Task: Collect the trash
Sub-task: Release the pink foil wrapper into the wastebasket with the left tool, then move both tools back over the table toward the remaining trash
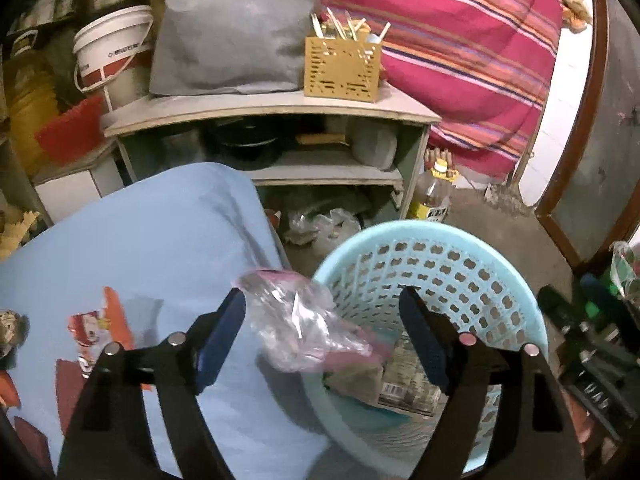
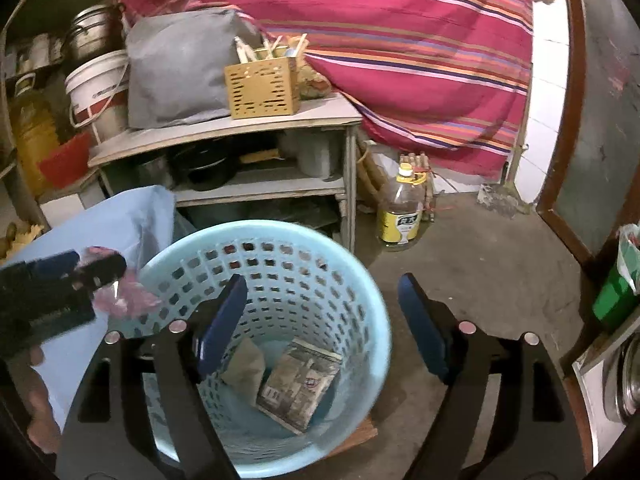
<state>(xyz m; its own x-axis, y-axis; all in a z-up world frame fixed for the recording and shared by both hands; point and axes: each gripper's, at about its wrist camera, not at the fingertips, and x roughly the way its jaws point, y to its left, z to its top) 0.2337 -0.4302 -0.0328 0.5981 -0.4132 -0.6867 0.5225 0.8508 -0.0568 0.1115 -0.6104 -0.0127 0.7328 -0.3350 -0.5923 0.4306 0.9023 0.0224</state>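
Left gripper (image 1: pixel 322 336) spread wide, nothing clamped; crumpled plastic wrapper (image 1: pixel 304 328) seen between fingers, apparently loose, over rim of blue basket (image 1: pixel 516 300). Right gripper (image 2: pixel 322 330) likewise spread, held above basket holding flattened carton (image 2: pixel 298 392).

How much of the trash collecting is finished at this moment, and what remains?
Done: a printed carton and a brown paper piece lie in the blue basket. In hand: a clear-pink plastic wrapper is between the open left gripper's fingers, at the basket rim; whether it is falling is unclear. The right gripper is open, empty. Left: crumpled plastic under the shelf.
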